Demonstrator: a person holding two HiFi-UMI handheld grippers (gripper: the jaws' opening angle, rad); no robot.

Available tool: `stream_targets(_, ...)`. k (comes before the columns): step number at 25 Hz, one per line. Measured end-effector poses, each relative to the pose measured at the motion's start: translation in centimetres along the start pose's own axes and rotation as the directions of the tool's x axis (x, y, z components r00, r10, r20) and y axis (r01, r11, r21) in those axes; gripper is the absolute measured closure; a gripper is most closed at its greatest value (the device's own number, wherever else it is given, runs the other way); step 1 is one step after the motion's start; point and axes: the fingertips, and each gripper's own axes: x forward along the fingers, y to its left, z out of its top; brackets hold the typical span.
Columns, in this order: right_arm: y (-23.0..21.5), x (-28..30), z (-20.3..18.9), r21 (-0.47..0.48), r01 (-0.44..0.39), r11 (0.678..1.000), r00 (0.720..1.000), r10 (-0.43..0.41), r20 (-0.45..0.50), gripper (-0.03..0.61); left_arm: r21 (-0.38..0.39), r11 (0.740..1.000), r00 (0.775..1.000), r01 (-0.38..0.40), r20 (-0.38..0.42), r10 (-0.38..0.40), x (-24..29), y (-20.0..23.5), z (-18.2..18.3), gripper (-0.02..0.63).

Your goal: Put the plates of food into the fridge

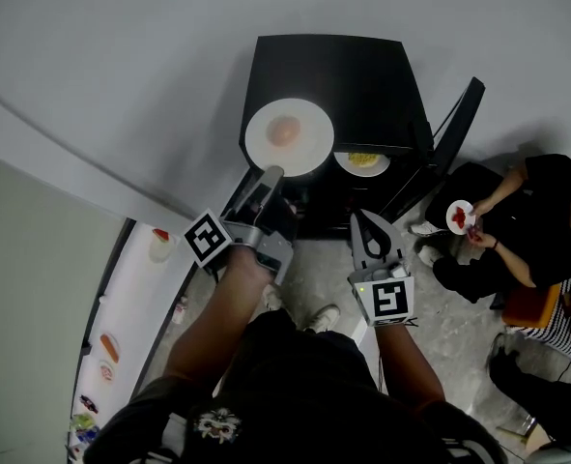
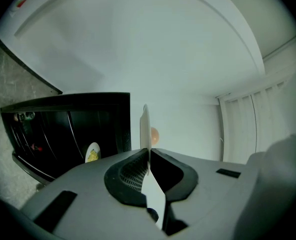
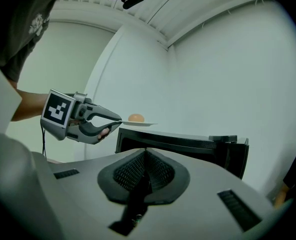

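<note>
Clamping the rim of the white plate [image 1: 310,153] at upper centre, the left gripper [image 1: 268,175] holds it over the black fridge [image 1: 362,75] while the right gripper [image 1: 366,218] hangs clenched and empty.

A white counter [image 1: 135,298] runs along the left and carries several small plates of food. A plate with a red bit [image 1: 159,245] sits at the far end, and a plate with an orange-red strip [image 1: 109,348] lies nearer. Those at the near end are too small to tell. A black fridge [image 1: 333,75] stands on the speckled floor [image 1: 328,264] with its door [image 1: 459,129] open. A plate of yellow food [image 1: 362,160] lies on a shelf inside.
</note>
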Motion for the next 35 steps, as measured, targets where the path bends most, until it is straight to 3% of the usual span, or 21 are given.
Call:
stream_targets(17,-1.9,2.6,-2.2,0.003,0.025,1.000,0.999,-0.025,-0.044,0.554,-0.015,1.000,0.999,0.006,-0.042,-0.007,-5.5,1.1,-2.6,0.581)
stream_targets(26,-3.2,3.4,-3.1,0.004,0.066,0.998,0.996,-0.066,-0.053,0.554,-0.036,0.999,0.993,-0.022,-0.115,0.018,-7.5,4.3,-4.7,0.581)
stream_targets(31,-3.9,3.2,-4.2,-0.002,0.086,0.996,0.993,-0.086,-0.077,0.554,-0.057,0.998,0.994,-0.040,-0.107,0.034,-7.5,7.0,-4.9,0.580)
stream_targets(35,-3.9,3.2,-5.6,0.003,0.090,0.996,0.990,-0.089,-0.112,0.554,-0.024,0.997,0.994,-0.068,-0.092,0.066,-6.6,9.6,-4.0,0.580)
